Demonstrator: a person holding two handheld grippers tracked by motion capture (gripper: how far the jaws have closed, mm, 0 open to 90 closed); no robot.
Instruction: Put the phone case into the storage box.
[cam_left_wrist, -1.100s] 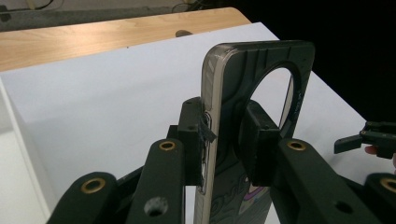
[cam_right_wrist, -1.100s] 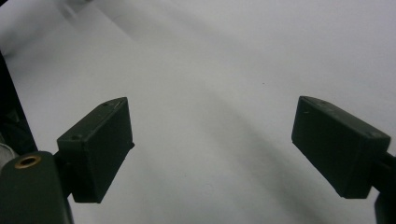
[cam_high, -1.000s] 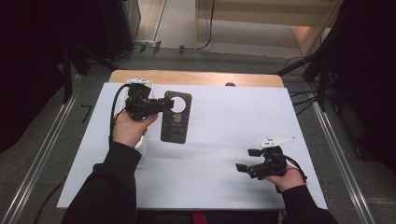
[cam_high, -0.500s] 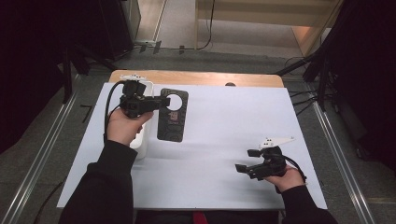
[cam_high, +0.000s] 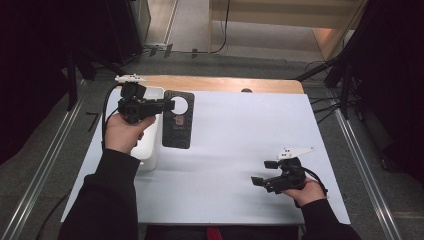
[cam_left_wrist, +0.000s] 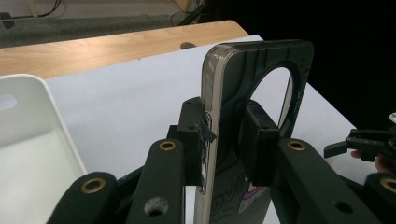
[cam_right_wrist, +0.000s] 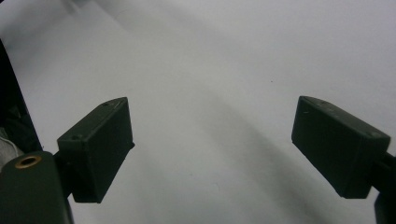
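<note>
This place looks like a lab or a recording studio room. A table (cam_high: 235, 85) with a wooden top is covered by a white sheet (cam_high: 240, 130). Around it there are black curtains (cam_high: 395, 75), metal rails (cam_high: 45, 165) on the grey floor, and cables (cam_high: 225, 30).

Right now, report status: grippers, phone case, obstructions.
Left gripper shut on phone case, held beside white tray. Right gripper open over the white sheet. Nothing in the way.

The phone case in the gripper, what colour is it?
Black, with a clear edge and a big round hole; the phone case shows best in the left gripper view.
</note>
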